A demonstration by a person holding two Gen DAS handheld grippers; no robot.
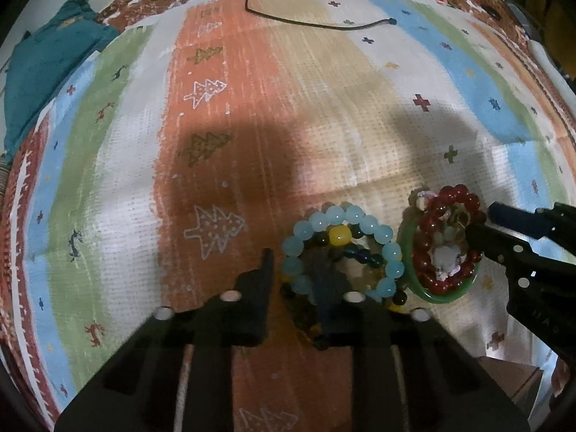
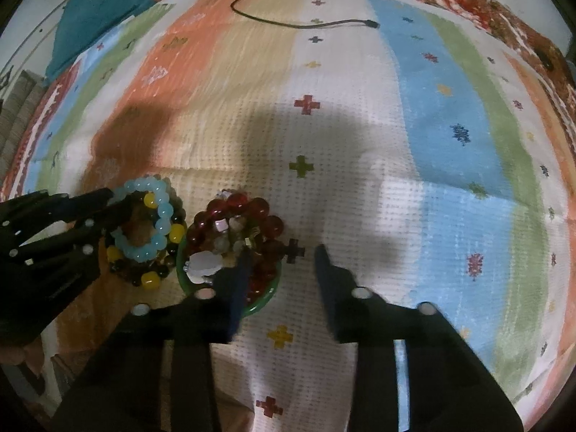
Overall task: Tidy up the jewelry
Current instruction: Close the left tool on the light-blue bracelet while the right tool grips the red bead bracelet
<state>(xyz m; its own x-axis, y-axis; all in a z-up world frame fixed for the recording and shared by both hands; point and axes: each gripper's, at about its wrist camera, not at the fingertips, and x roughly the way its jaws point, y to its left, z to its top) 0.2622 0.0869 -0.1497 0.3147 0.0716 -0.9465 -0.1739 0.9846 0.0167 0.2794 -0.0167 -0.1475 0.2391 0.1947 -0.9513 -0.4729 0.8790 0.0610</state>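
Jewelry lies in two heaps side by side on a striped, patterned cloth (image 2: 360, 115), which spreads over the whole surface; what sits beneath it cannot be told. At the cloth's far edge lie a teal bundle of fabric (image 1: 46, 68) and a thin black cable (image 2: 298, 23), both well apart from the work.

The left heap is a pale blue bead bracelet (image 1: 345, 248) resting on a darker strand with yellow beads (image 2: 150, 279). The right heap is a green bangle (image 1: 446, 297) ringing a red bead bracelet (image 2: 259, 216) and a small white charm (image 2: 203, 264).

The left claw (image 1: 298, 273) stands released, its right finger reaching over the middle of the blue bracelet and its left finger on bare cloth beside it, so one side of the ring lies between the jaws. The right claw (image 2: 284, 270) is likewise released: its left finger sits over the red beads inside the bangle, its right finger on bare cloth just beyond.

Each heap is thus nearest its own-side claw and lies toward that claw's inner finger. Judging by this, closing would pinch each ring's wall across its thickness; a slight shift inward might centre the grip better.
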